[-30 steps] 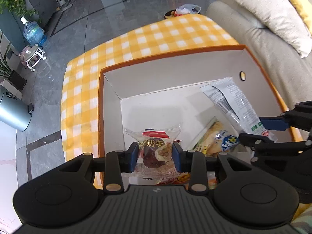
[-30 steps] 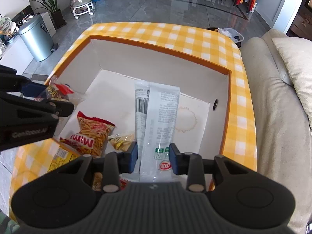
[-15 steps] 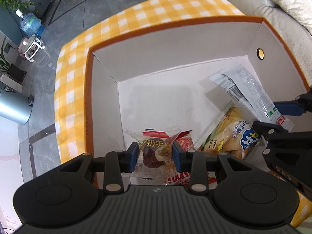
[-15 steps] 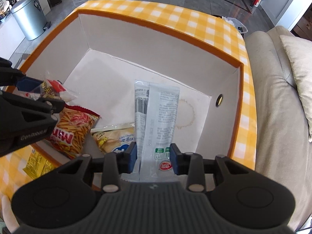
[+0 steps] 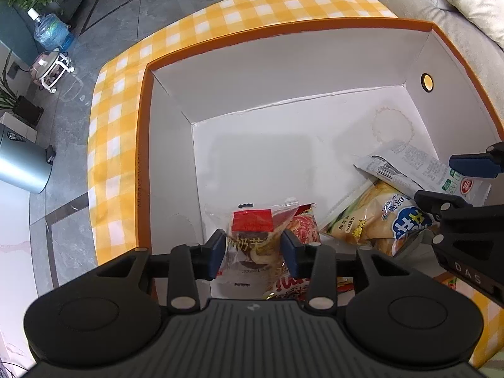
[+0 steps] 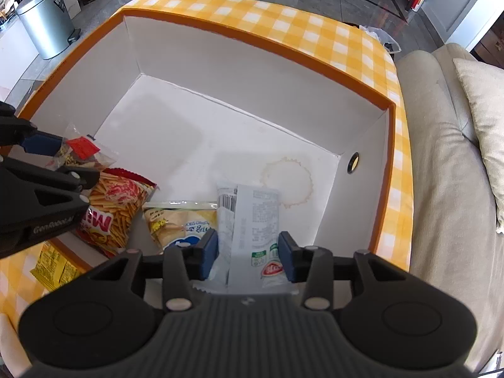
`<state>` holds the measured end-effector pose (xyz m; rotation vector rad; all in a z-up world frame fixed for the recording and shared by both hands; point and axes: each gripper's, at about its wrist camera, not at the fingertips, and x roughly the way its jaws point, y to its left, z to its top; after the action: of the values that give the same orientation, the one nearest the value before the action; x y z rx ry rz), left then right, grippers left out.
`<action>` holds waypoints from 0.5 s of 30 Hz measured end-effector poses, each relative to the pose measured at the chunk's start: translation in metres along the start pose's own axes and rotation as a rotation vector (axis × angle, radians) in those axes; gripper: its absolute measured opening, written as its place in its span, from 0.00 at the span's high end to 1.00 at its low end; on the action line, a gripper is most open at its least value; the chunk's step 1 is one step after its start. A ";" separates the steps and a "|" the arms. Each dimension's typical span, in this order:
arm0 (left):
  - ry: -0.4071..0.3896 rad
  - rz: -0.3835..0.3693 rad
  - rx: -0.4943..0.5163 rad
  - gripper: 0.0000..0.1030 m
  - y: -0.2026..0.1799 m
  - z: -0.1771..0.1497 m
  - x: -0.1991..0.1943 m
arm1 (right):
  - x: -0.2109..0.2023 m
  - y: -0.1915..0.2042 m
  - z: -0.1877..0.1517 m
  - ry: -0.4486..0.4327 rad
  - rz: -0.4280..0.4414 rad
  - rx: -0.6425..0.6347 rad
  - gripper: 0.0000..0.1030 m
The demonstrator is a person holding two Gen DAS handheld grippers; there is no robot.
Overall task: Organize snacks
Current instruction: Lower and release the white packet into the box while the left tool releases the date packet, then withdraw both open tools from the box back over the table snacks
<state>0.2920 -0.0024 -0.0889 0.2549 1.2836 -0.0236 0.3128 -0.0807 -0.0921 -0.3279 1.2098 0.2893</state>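
An orange-rimmed white box (image 5: 143, 145) (image 6: 389, 145) stands on a yellow checked tablecloth. My left gripper (image 5: 253, 253) is shut on a clear pastry packet with a red label (image 5: 252, 236), held low inside the box's near left part; it shows in the right wrist view (image 6: 80, 154). My right gripper (image 6: 247, 256) is shut on a white snack packet (image 6: 255, 217), held low inside the box's near right part; it also shows in the left wrist view (image 5: 419, 170). A red stick-snack bag (image 6: 116, 208) and a yellow-white bag (image 6: 179, 223) lie on the box floor.
A yellow packet (image 6: 53, 264) lies on the tablecloth outside the box's near left edge. A beige sofa (image 6: 447, 163) with a cushion runs along the right. A metal bin (image 6: 47, 22) stands on the floor at left.
Both grippers have moved forward and down into the box with their packets. The box fills more of both views.
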 end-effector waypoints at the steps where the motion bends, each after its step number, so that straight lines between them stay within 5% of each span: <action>1: -0.002 0.001 0.001 0.53 0.000 -0.001 -0.001 | -0.001 0.000 0.000 0.000 -0.001 0.003 0.61; 6: -0.043 0.006 -0.012 0.46 0.005 -0.006 -0.013 | -0.011 0.000 0.000 -0.028 -0.005 0.008 0.45; 15: -0.181 0.039 -0.058 0.41 0.018 -0.023 -0.066 | -0.066 0.003 -0.014 -0.176 -0.007 0.032 0.38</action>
<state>0.2538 0.0113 -0.0291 0.2230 1.0972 0.0233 0.2776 -0.0863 -0.0347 -0.2735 1.0387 0.2862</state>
